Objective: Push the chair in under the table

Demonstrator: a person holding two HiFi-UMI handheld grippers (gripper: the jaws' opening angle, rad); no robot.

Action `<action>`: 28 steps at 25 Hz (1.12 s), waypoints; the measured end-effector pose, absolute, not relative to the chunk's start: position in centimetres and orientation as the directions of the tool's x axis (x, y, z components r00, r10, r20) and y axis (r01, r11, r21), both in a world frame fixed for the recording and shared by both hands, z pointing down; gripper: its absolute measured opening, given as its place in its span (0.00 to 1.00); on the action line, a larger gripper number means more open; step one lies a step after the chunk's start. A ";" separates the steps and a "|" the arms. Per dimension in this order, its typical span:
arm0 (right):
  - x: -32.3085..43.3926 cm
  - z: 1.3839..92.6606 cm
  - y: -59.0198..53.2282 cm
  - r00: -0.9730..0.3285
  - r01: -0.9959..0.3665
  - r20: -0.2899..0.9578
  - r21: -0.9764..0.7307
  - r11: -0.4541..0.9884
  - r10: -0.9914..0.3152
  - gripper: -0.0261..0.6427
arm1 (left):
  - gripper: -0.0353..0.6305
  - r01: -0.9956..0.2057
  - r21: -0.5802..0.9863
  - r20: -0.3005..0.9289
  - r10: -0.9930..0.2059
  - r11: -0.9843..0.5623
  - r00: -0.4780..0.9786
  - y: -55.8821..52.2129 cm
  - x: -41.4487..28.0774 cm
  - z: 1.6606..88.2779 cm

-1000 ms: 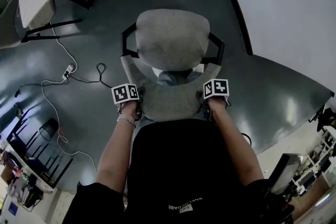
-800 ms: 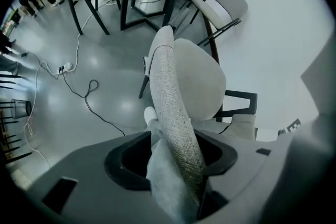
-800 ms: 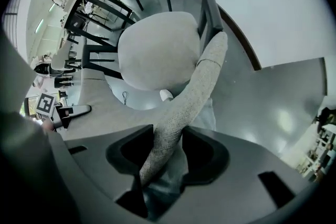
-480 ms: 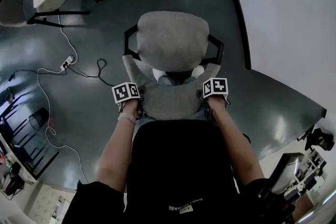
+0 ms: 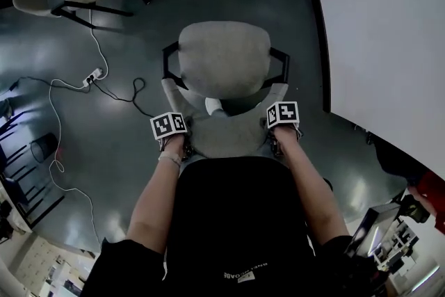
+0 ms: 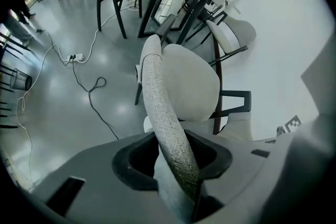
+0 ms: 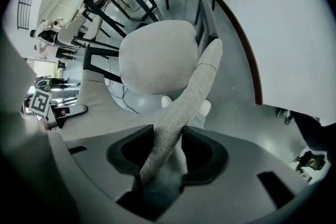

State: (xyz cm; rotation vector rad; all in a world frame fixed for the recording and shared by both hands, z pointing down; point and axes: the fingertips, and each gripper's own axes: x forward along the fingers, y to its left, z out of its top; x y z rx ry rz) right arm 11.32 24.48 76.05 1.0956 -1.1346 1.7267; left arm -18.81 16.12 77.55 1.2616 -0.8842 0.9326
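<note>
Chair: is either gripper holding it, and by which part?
Both hold the chair by its backrest rim: the left gripper, jaws closing on it, near the left end; the right gripper near the right end.

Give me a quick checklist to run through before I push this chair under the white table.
1. Grip of right gripper: ok, fingers clamp the backrest top edge.
2. Grip of left gripper: ok, fingers closing onto that edge, already touching it.
3. Chair aimed at white table: not ok, seat points along its edge; the table lies to the right.
4. Floor cable clear of chair: cannot tell, it lies to the left, near end hidden.
5. Room under table: cannot tell, the top hides it.
</note>
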 end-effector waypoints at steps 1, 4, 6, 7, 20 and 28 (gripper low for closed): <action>11.3 76.0 24.1 -0.323 -0.917 0.935 -0.270 -0.294 0.147 0.30 | 0.29 -0.924 0.373 0.922 0.079 0.079 0.379 16.0 -18.9 77.5; 10.9 75.8 22.8 -0.334 -0.912 0.934 -0.285 -0.296 0.130 0.30 | 0.29 -0.921 0.377 0.921 0.068 0.098 0.384 15.1 -19.5 77.4; 10.6 75.9 21.7 -0.321 -0.921 0.940 -0.282 -0.268 0.115 0.30 | 0.29 -0.919 0.377 0.921 0.058 0.114 0.385 14.3 -19.9 77.4; 10.7 75.8 20.9 -0.305 -0.931 0.946 -0.272 -0.243 0.110 0.30 | 0.29 -0.919 0.376 0.922 0.054 0.123 0.384 14.0 -20.0 77.4; 11.3 75.9 15.0 -0.298 -0.950 0.946 -0.282 -0.131 0.128 0.29 | 0.28 -0.912 0.344 0.933 0.027 0.222 0.359 12.0 -20.1 77.3; 11.8 75.4 10.0 -0.317 -0.948 0.938 -0.311 -0.067 0.137 0.29 | 0.28 -0.900 0.333 0.939 -0.014 0.282 0.343 10.0 -19.8 76.8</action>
